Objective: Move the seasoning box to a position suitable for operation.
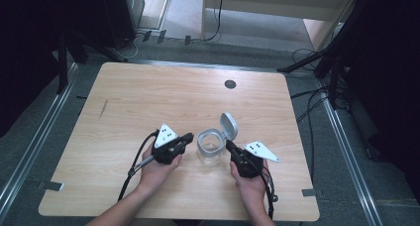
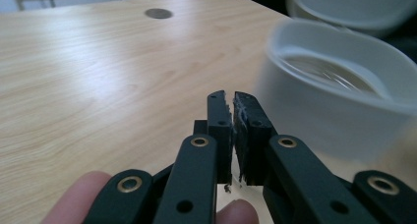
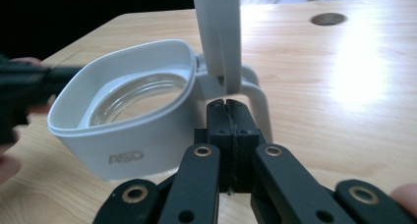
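- high view: a white jar point(image 1: 210, 146) with a clear glass body stands on the wooden table point(image 1: 148, 102), near the front edge and a little right of centre. its hinged lid point(image 1: 228, 125) is flipped up at the far right side.
- the left gripper point(image 1: 186, 138) lies just left of the jar, held in the left hand point(image 1: 157, 170); the right gripper point(image 1: 230, 145) lies just right of it, in the right hand point(image 1: 251, 185). a round hole point(image 1: 230, 84) sits near the table's far edge.
- left gripper view: the left gripper point(image 2: 231, 98) is clenched on nothing, its jaws nearly together with a thin slit at the tips. the jar point(image 2: 339, 91) is blurred, close on the right.
- right gripper view: the right gripper point(image 3: 226, 106) is clenched and empty, jaws pressed flat together, tips just short of the jar's hinge point(image 3: 216, 84). the open jar point(image 3: 133, 111) sits to the left, the raised lid point(image 3: 219, 30) straight above the tips.
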`<state>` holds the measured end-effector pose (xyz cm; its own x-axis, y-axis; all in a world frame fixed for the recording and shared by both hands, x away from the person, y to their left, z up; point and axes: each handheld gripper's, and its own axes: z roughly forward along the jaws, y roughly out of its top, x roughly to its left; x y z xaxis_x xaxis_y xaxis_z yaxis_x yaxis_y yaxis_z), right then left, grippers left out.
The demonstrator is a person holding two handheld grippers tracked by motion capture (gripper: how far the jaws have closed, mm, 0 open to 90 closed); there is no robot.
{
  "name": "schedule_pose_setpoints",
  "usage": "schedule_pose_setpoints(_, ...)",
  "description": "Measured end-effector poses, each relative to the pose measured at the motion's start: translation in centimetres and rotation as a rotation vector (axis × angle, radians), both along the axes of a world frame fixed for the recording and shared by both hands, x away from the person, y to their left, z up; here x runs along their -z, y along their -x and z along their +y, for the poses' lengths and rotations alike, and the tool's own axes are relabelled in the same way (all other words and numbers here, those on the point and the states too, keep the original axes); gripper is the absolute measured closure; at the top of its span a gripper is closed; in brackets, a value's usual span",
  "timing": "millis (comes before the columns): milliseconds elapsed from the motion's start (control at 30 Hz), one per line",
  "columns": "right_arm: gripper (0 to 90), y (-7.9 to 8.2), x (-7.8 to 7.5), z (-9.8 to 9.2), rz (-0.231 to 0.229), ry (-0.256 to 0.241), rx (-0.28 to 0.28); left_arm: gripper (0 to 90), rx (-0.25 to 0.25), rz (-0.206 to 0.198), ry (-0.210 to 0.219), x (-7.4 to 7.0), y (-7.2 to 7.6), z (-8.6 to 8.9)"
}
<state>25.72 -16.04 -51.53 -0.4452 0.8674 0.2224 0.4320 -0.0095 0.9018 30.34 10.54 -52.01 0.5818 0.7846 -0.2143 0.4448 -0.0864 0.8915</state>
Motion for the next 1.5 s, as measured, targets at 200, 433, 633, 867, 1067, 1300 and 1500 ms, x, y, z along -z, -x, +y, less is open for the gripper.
schedule_pose_setpoints(200,90.0,2.2,0.4,2.0,0.053,0.012,0.099,89.7,0.097,0.029,-0.008,0.3,-0.9,-1.3)
schedule_pose_setpoints(433,90.0,1.6,0.7,2.5,0.078,0.000,0.162,89.5,0.116,0.011,-0.018,0.1,0.9,-0.7)
schedule_pose_setpoints(633,90.0,1.0,0.5,3.2,0.062,0.002,0.128,90.0,0.093,-0.013,-0.020,0.0,2.6,0.3)
schedule_pose_setpoints(867,90.0,-0.5,0.5,4.9,0.051,0.004,-0.025,88.0,0.023,-0.015,-0.007,0.3,4.7,3.0)
schedule_pose_setpoints(1067,90.0,-1.0,-0.1,5.5,0.023,0.014,-0.050,67.2,-0.055,-0.046,0.017,0.8,5.5,6.5)
schedule_pose_setpoints(1300,90.0,-4.8,-2.4,4.2,-0.028,0.009,-0.118,18.9,-0.317,-0.012,-0.020,1.9,7.6,16.3)
schedule_pose_setpoints(1500,90.0,-6.9,-4.6,4.4,-0.050,-0.006,-0.152,13.6,-0.375,0.019,-0.070,2.9,8.8,20.1)
